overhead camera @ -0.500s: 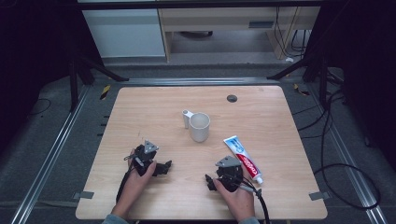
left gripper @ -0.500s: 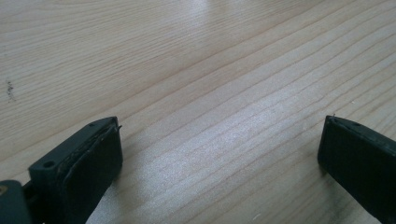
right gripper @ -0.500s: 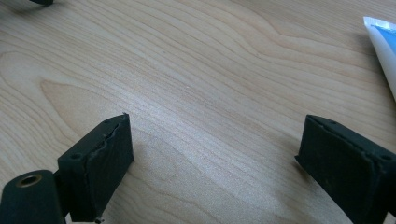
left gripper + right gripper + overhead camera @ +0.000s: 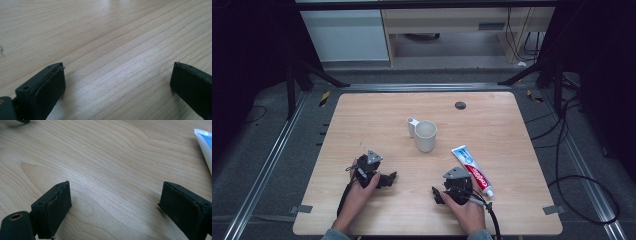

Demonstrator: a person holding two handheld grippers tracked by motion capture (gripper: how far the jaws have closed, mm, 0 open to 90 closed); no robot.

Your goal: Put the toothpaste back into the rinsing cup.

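A white mug (image 4: 426, 136) stands upright near the middle of the wooden table (image 4: 377, 115), its handle (image 4: 412, 125) turned to the far left. A white, blue and red toothpaste tube (image 4: 472, 170) lies flat to the mug's right and nearer the person; its end (image 4: 203, 145) is at the upper right of the right gripper view. My left gripper (image 4: 374, 172) (image 4: 117, 72) rests low over bare wood at the near left, open and empty. My right gripper (image 4: 452, 187) (image 4: 115, 192) sits just left of the tube, open, with only wood between its jaws.
A small black round grommet (image 4: 460, 105) is set in the tabletop near the far edge. Cables trail from both grippers toward the person. Dark floor, metal rails and cabinets surround the table.
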